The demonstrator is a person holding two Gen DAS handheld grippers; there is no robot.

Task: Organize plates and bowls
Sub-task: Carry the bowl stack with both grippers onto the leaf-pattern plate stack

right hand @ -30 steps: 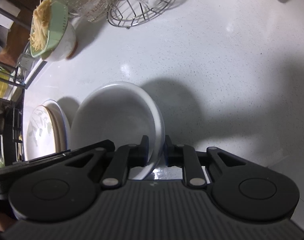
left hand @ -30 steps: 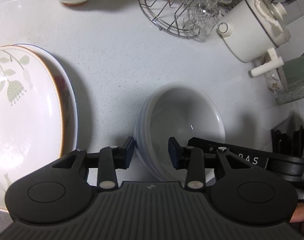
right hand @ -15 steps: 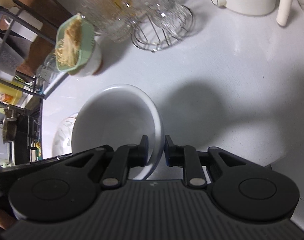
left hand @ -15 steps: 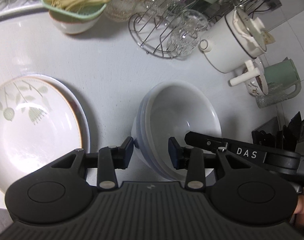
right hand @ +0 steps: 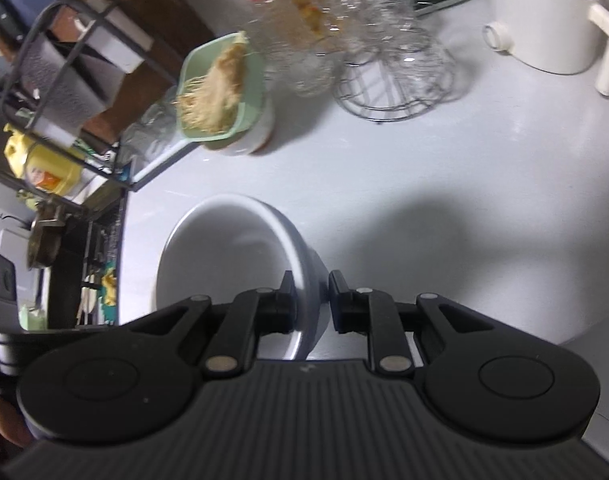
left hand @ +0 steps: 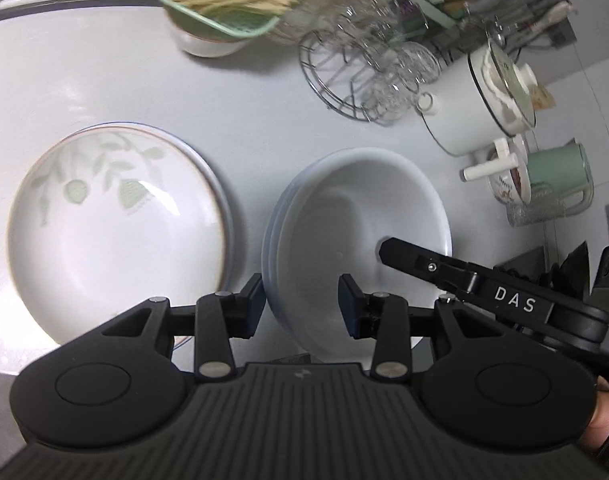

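My left gripper (left hand: 300, 300) and right gripper (right hand: 310, 304) angled steeply downward, each clamped on opposite rim of white bowl stack (left hand: 356, 232), above countertop (left hand: 244, 92), beside leaf-pattern plates (left hand: 116, 216).

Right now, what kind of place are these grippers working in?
Most likely a home kitchen counter: a wire rack of drinking glasses, a white lidded pot, and a floral plate beside stacked white bowls on the white worktop.

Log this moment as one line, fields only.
left gripper: shut on white bowls | right gripper: shut on opposite rim | floral plate: on counter
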